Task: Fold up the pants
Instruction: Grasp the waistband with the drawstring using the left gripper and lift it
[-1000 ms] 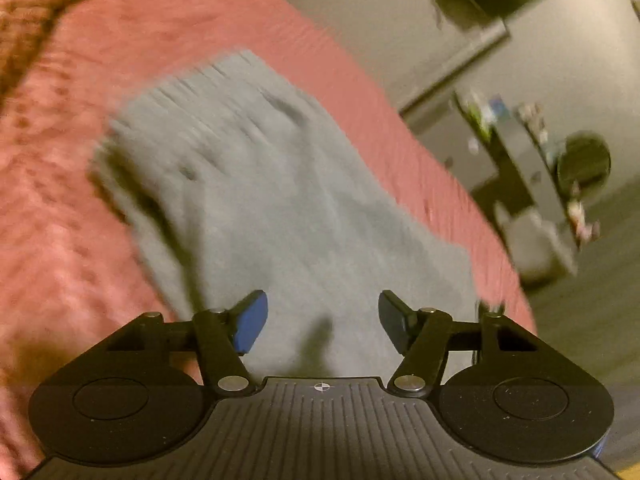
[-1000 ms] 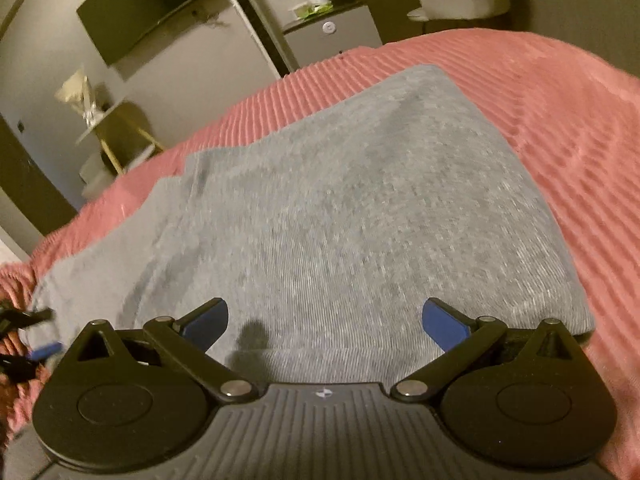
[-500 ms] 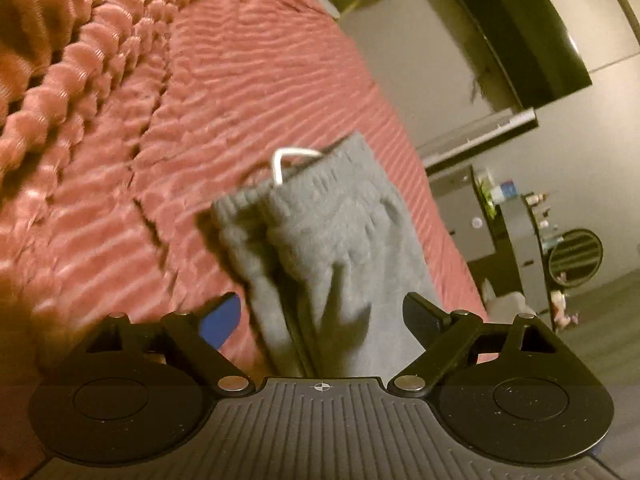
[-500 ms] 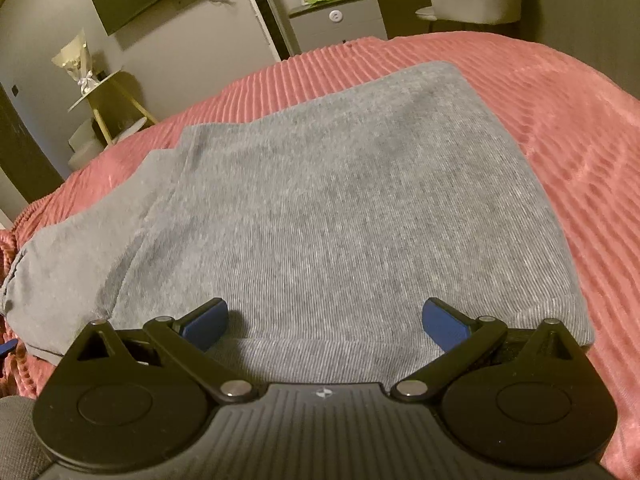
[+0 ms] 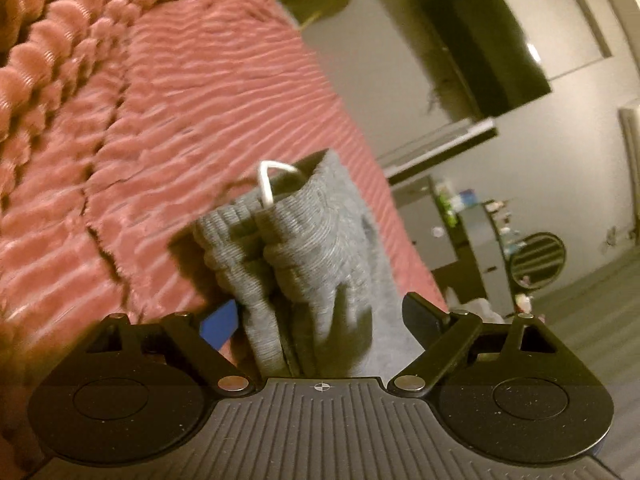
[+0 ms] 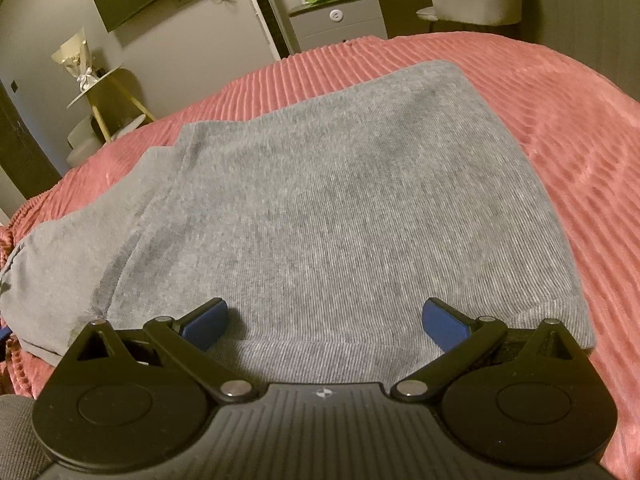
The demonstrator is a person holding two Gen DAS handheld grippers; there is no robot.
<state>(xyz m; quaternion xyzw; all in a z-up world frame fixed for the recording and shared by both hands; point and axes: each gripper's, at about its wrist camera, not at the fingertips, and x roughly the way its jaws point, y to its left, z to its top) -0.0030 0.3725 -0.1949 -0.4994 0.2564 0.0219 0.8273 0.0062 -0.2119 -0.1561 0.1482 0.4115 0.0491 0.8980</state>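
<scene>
So the left gripper (image 5: 320, 320) is sitting wide open around the ribbed waistband end of the gray pants (image 5: 304, 248), not pinching anything. The right gripper (image 6: 325, 318) is hovering open too, over the pants (image 6: 340, 200), which are lying folded on the pink bedspread (image 6: 580, 140), long side running left-right across its view.

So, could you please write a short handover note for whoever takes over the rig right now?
Left gripper: open, empty, jaws either side of the ribbed waistband, where a white drawstring loops out.
Right gripper: open, empty, low over the near hem of the pants.
Pants: grey, lying flat on the pink bedspread, apparently already folded over, since a layer edge shows on the left.
Left to do: probably grasp the waistband end, fold once more, smooth.
</scene>
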